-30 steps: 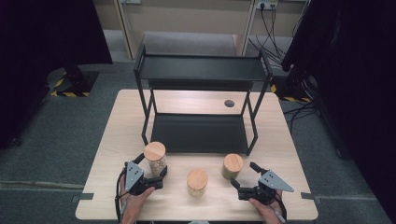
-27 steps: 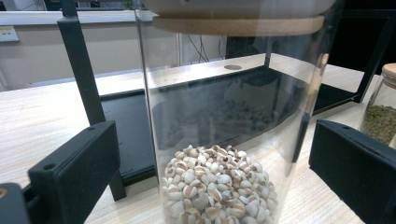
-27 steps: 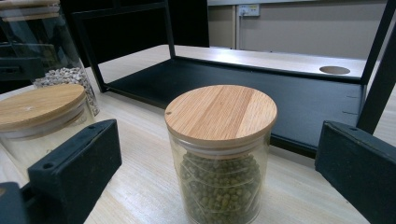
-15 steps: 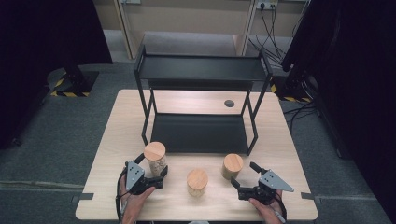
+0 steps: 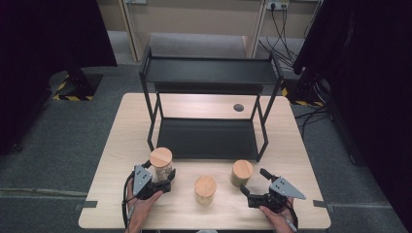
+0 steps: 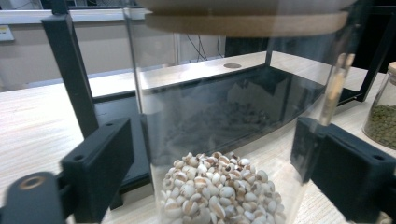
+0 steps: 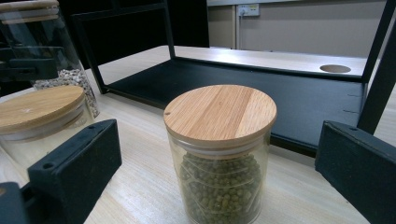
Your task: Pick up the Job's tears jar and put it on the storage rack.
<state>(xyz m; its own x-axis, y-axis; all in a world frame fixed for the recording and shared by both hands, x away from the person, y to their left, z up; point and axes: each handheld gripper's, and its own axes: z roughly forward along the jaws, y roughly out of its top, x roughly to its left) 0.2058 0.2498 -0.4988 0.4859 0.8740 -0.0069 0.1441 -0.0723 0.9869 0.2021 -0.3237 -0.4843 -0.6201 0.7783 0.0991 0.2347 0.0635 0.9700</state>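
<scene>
- Grey carpet surrounds a pale wooden table (image 5: 121,194), and a black two-tier shelf rack (image 5: 209,73) stands on the table's far half, both tiers bare.
- Nothing has reached the rack yet: all three wooden-lidded glass jars stand on the table along its near edge, in front of the rack's lower tier (image 5: 206,138).
- At the left, the tall jar of pale grains (image 5: 161,164) stands near the rack's front left leg, with the left gripper (image 5: 165,180) brought up around it.
- In the left gripper view the tall jar (image 6: 224,140) sits between the two black jaws, which flank its glass closely on both sides; whether they already press on it I cannot tell, and the jar's base appears to rest on the table.
- In the middle, the short jar (image 5: 205,189) stands alone near the near edge, untouched, apart from both grippers.
- At the right, the jar of green beans (image 5: 241,173) stands just in front of the lower tier's right end, with the right gripper (image 5: 252,183) just short of it.
- In the right gripper view that jar (image 7: 219,154) stands centred ahead of the wide-open jaws, which hold nothing and have clear gaps to the glass.
- Judged from this, the work is at its very start: two jars are lined up for grasping, none lifted, and all three are left to be shelved, if shelving is the aim.
</scene>
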